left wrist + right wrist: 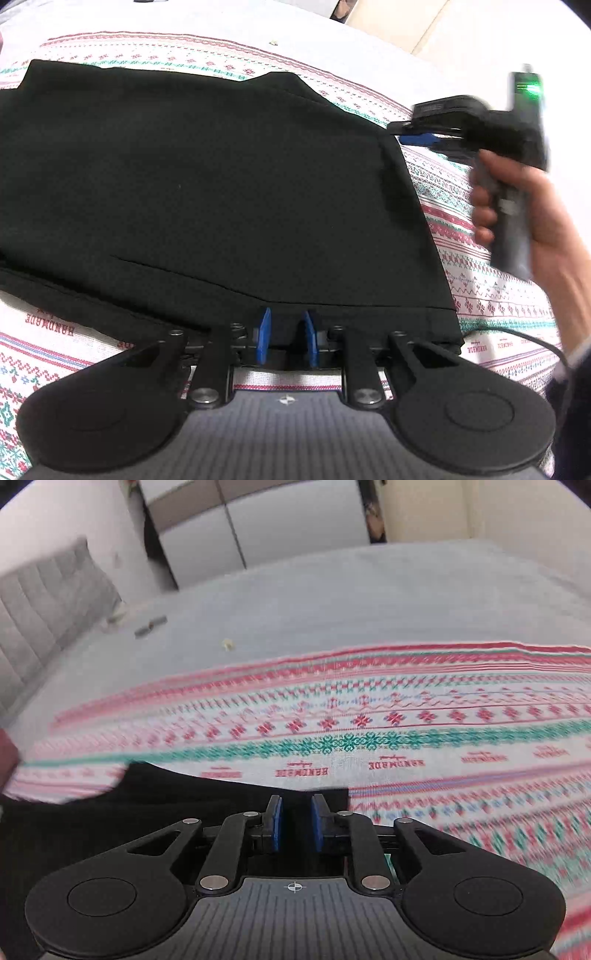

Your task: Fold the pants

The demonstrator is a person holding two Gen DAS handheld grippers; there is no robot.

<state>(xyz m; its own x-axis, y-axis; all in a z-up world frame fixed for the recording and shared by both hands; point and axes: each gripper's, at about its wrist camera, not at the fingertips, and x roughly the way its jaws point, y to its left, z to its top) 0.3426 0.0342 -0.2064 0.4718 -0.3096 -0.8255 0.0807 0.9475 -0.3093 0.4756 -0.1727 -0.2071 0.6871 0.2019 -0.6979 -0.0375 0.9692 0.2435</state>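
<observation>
The black pants (207,192) lie folded on the patterned cloth (461,236). My left gripper (287,338) is at their near edge, its blue pads nearly closed on the black fabric hem. My right gripper (410,133) shows in the left wrist view at the pants' far right corner, held by a hand, its jaws pinching that corner. In the right wrist view the right gripper (296,821) has black fabric (184,797) between its blue pads, and the pants spread off to the left below it.
The red, green and white patterned cloth (369,731) covers a grey bed sheet (332,602). A padded headboard (40,609) stands at the left, a wardrobe (258,520) behind. Small objects (149,626) lie on the sheet. A cable (532,338) trails at the right.
</observation>
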